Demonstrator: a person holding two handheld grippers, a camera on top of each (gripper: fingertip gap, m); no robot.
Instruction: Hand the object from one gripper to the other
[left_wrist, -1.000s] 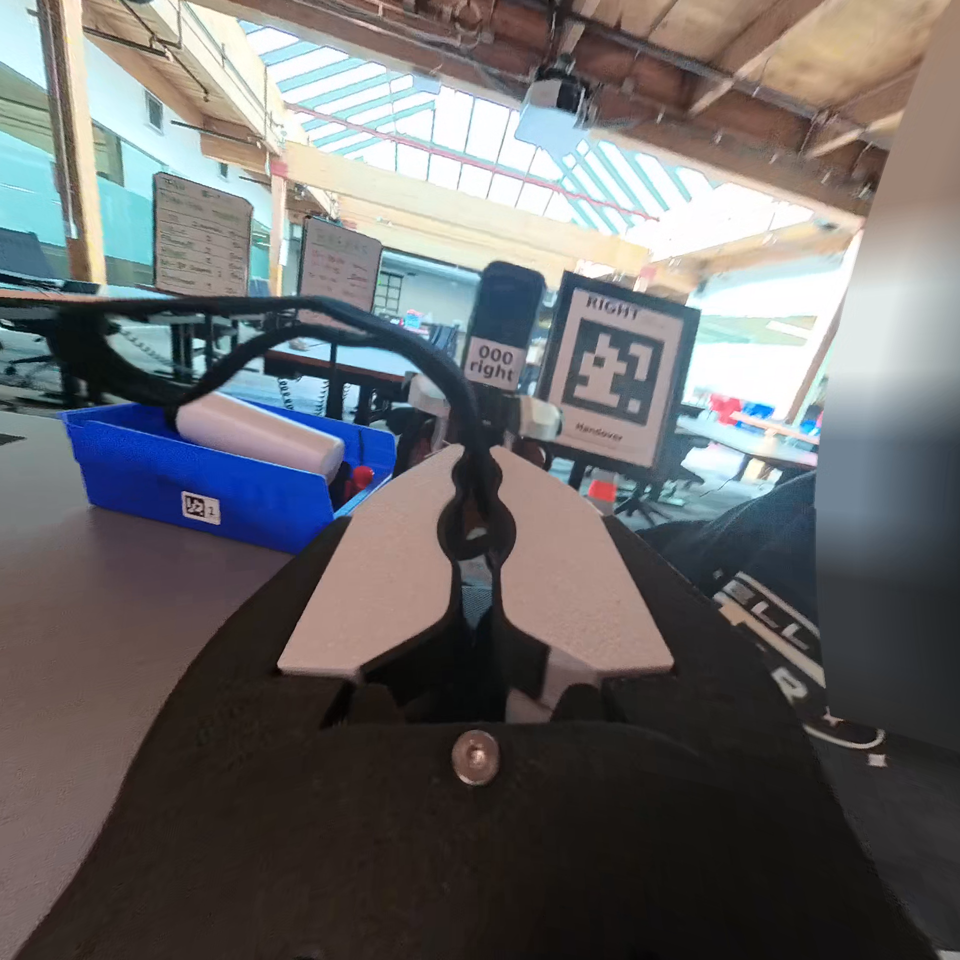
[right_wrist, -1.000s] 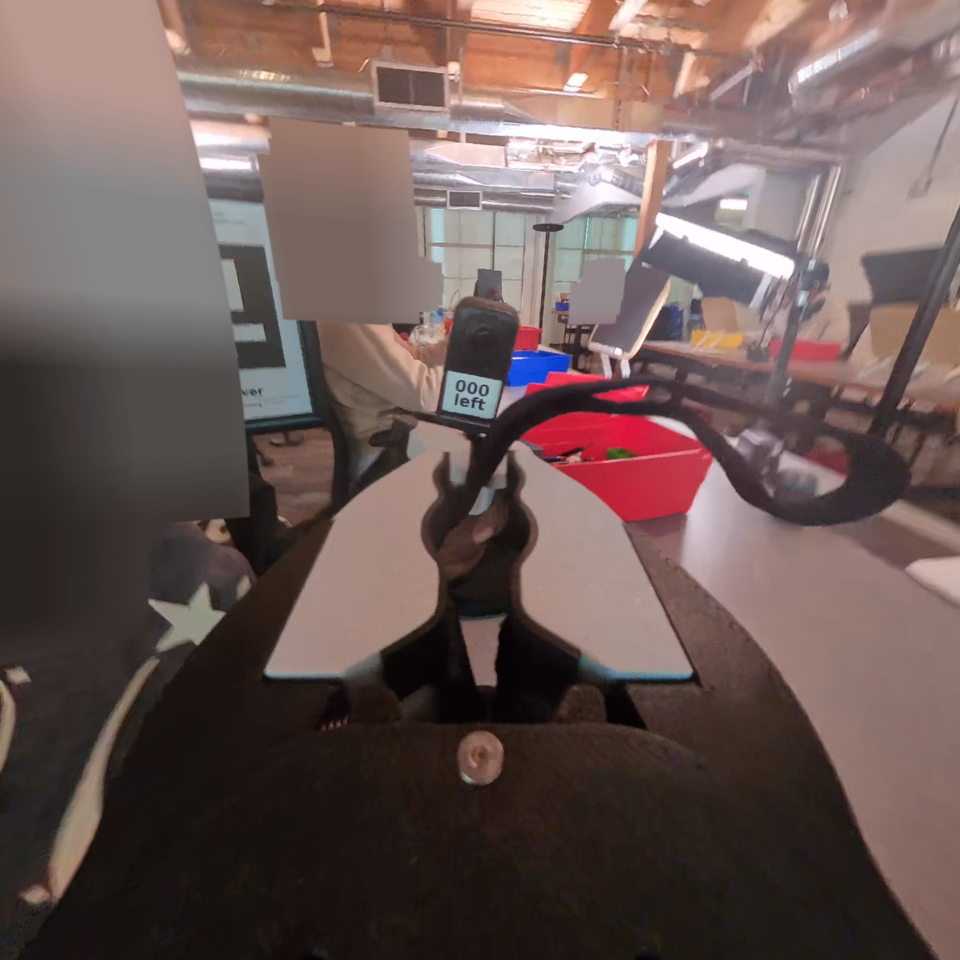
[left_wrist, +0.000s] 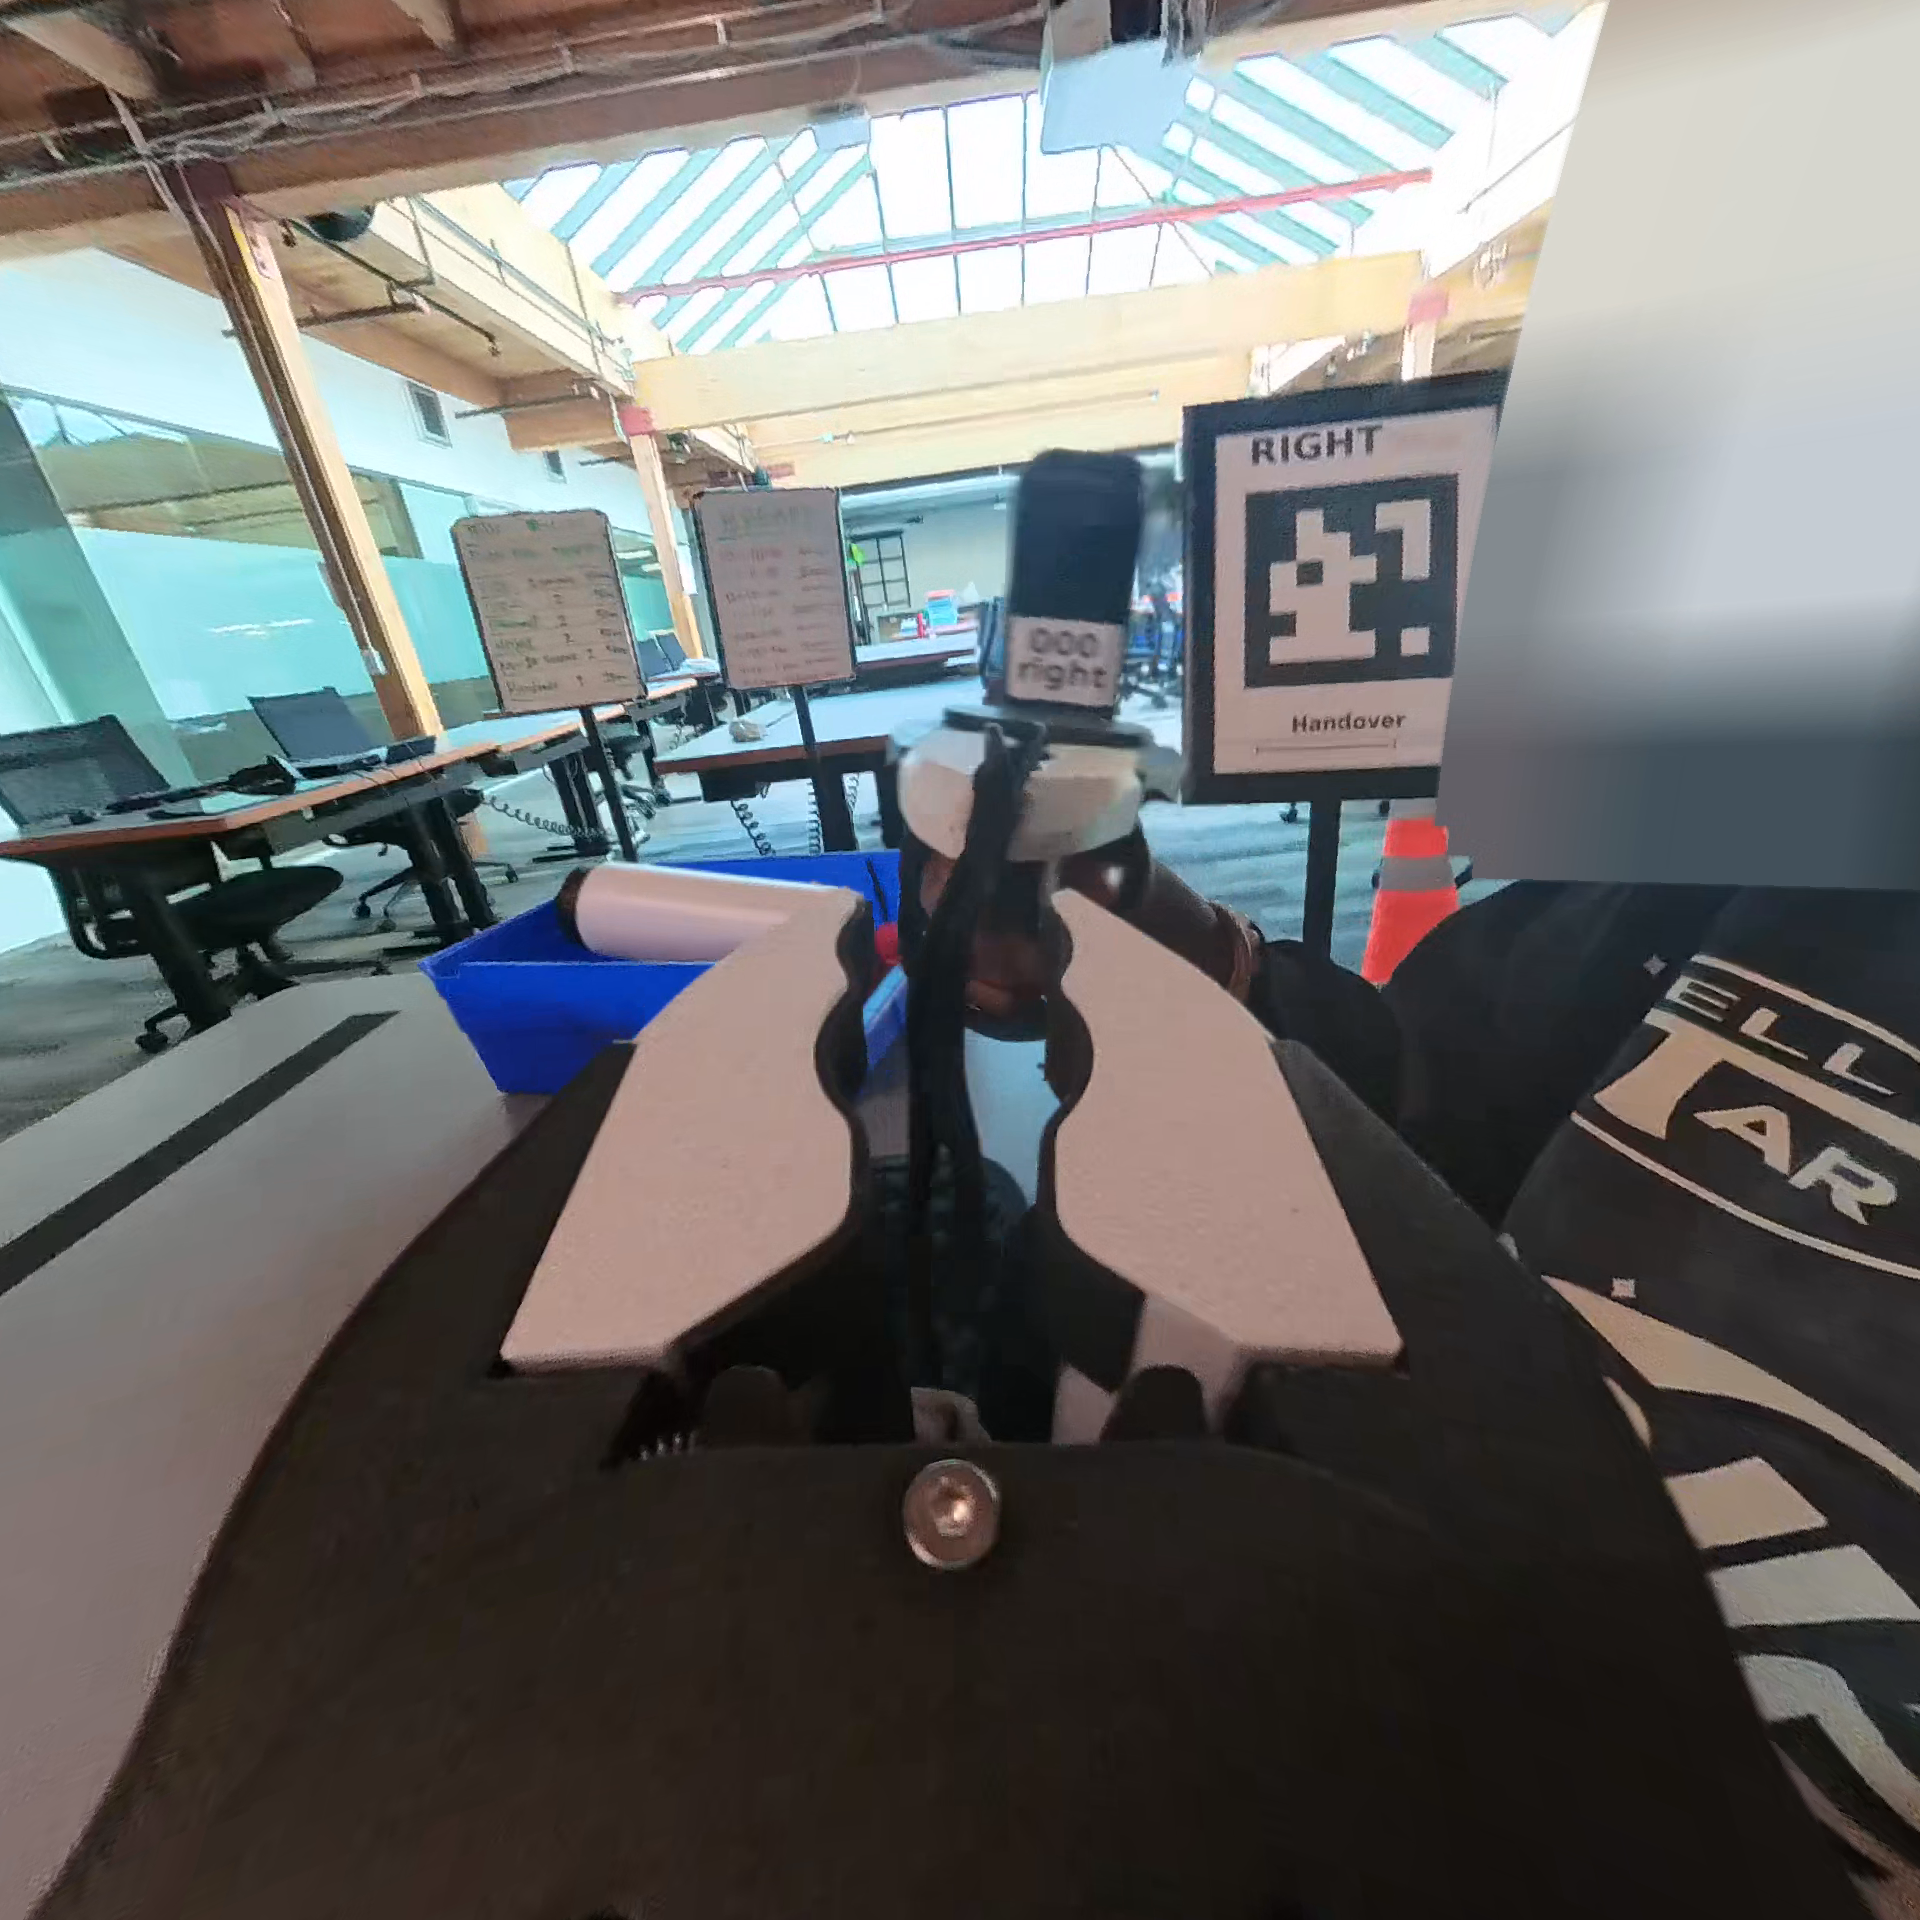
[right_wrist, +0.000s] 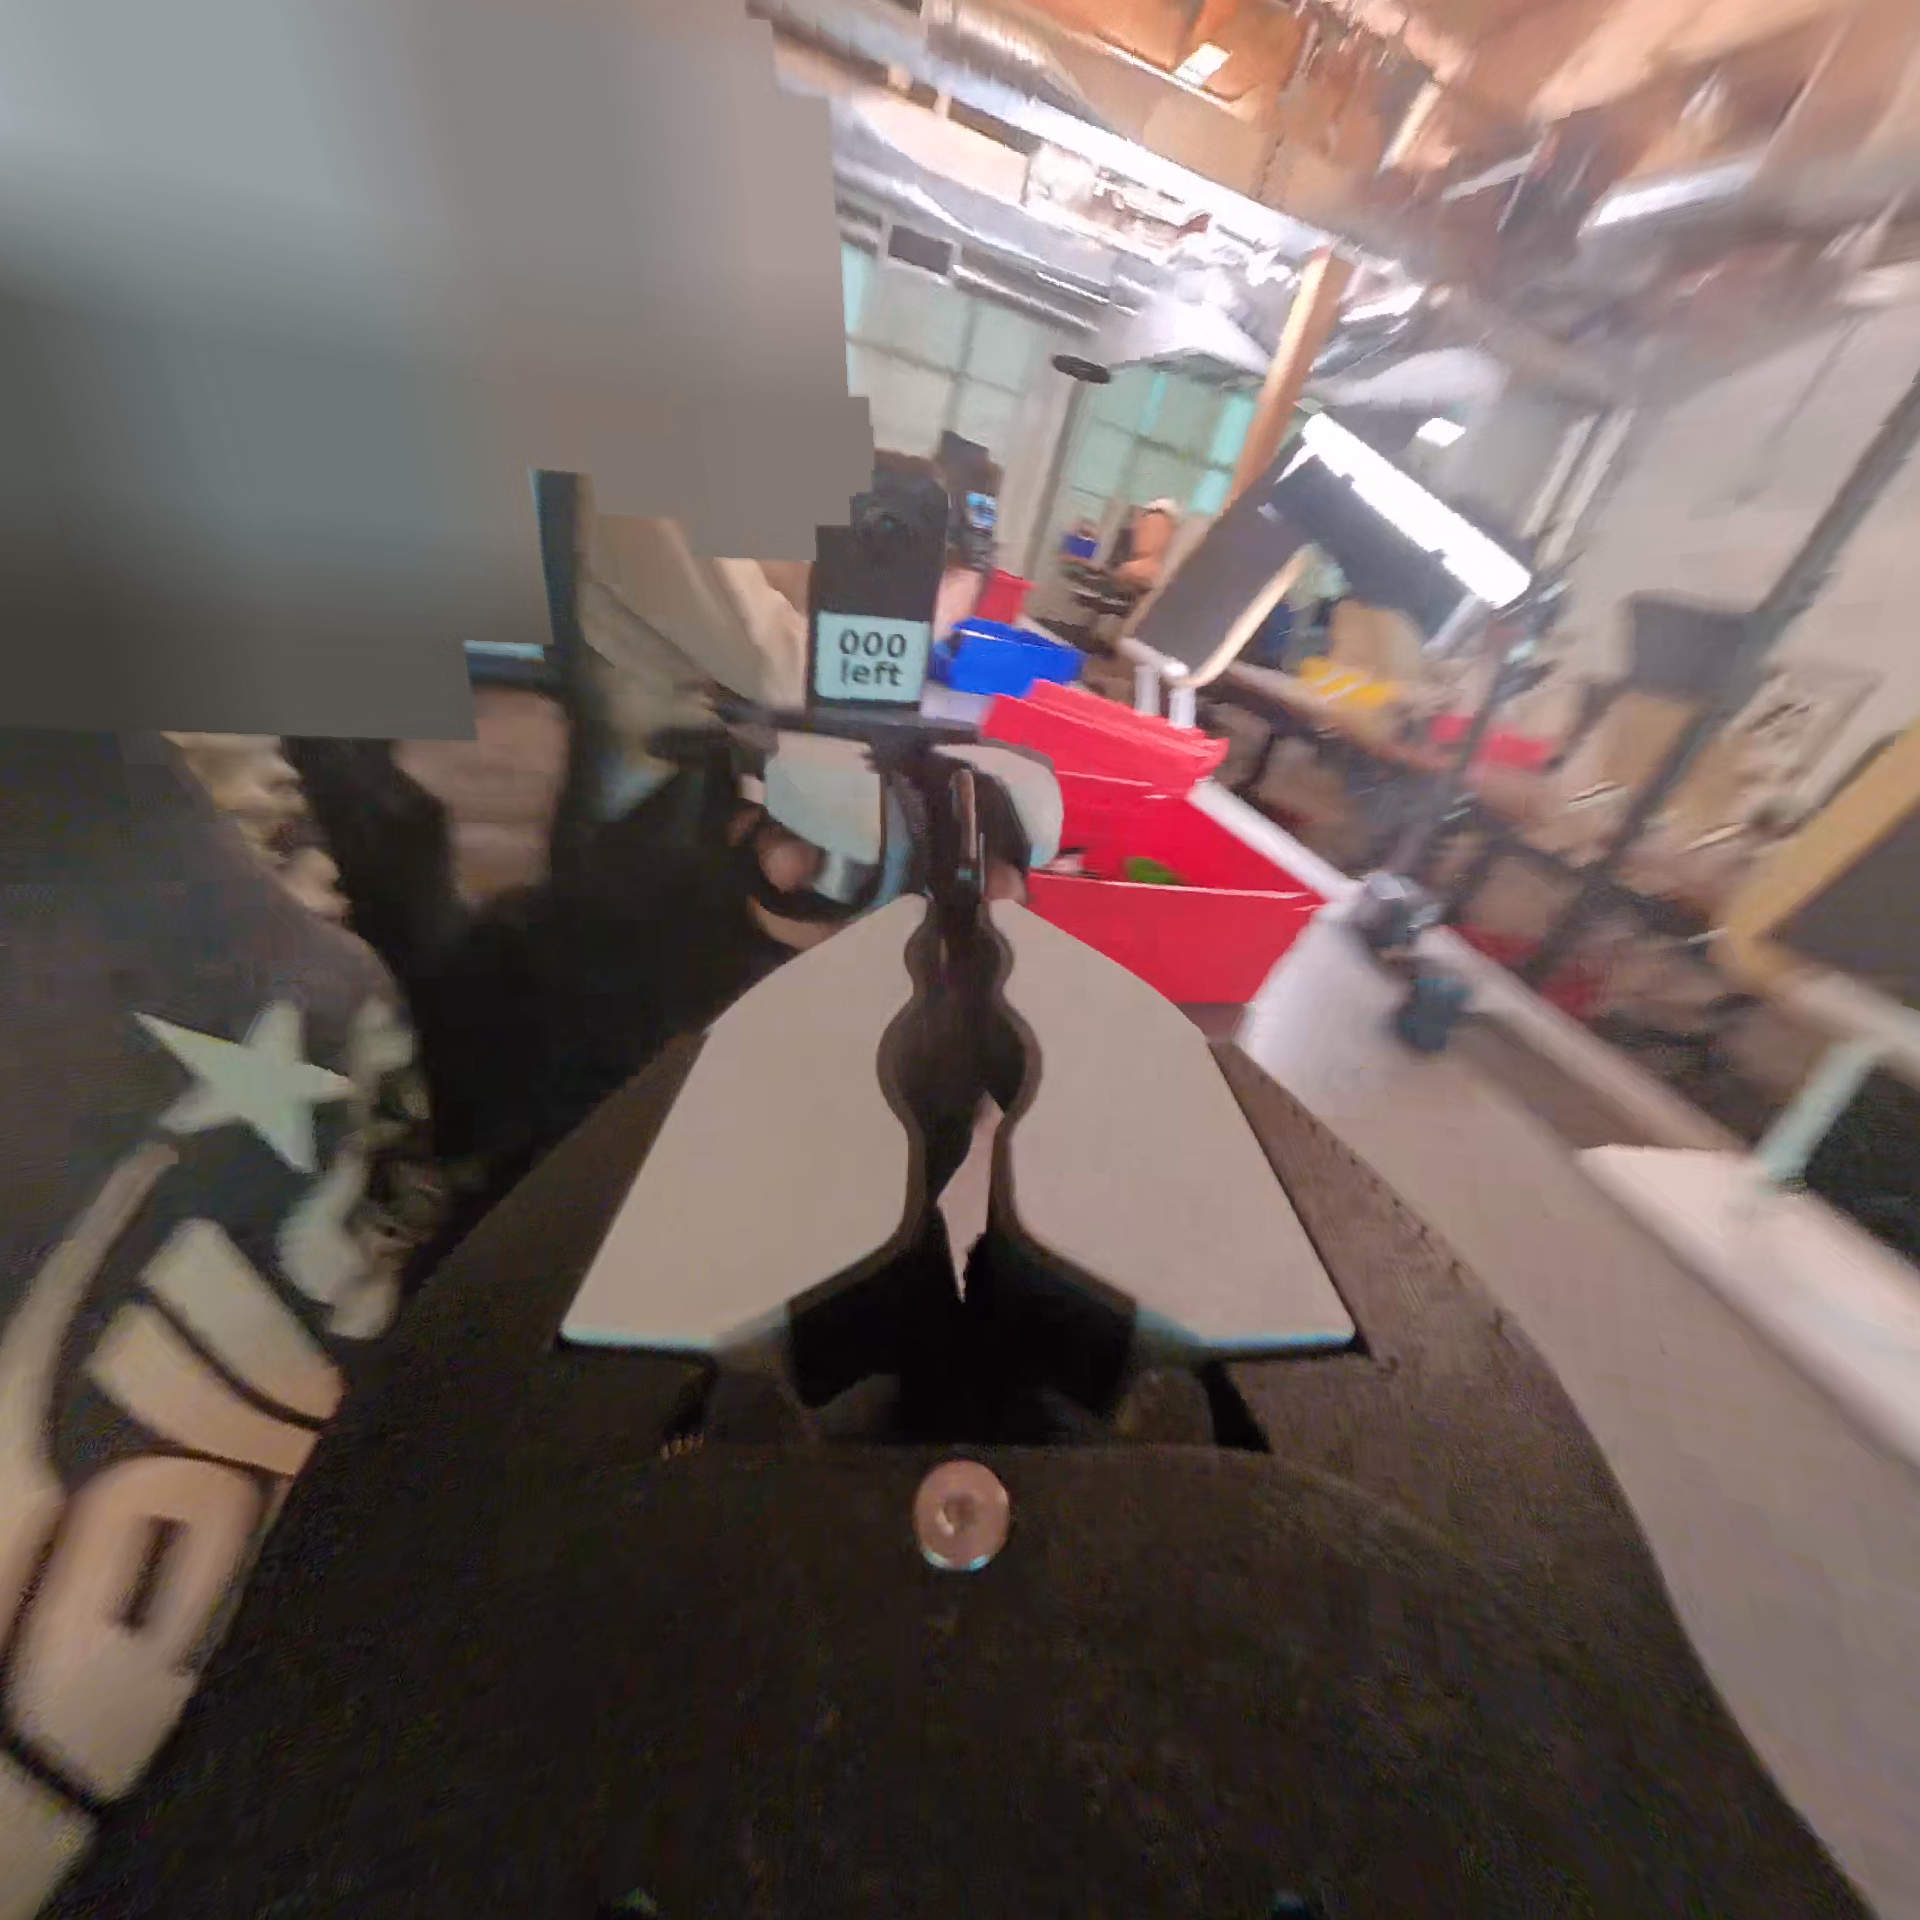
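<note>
A: We are looking along the left claw (left_wrist: 956, 914), and its two pale fingers are standing well apart; the black strap (left_wrist: 940, 1091) is hanging straight down through the gap between them.

B: We are seeing it run nearer the left-hand finger than the other; whether it is brushing that finger, we are not able to tell.

A: We are following the strap upward, and it is leading to the other tool facing us; from the other side we are getting the right claw (right_wrist: 961, 906) with its fingers drawn together, clamping on the strap; the dark band is filling the wavy slot between the pads.

B: So we are calling it gripped on the right and loose on the left; the strap is sitting up in the air between the two tools, off the grey worktop (left_wrist: 260, 1195).

A: Behind the left claw we are spotting a blue bin (left_wrist: 540, 997) resting on that worktop, with a white cylinder (left_wrist: 675, 914) lying across it.

B: And we are picking out a framed marker sign (left_wrist: 1340, 582) on a stand to the right, with an orange cone (left_wrist: 1413, 894) just beside its pole; two whiteboards (left_wrist: 545, 608) are standing farther back.

A: The right wrist view is coming through blurred; we are making out a red bin (right_wrist: 1153, 914) just beyond the claw, on the worktop's edge.
</note>
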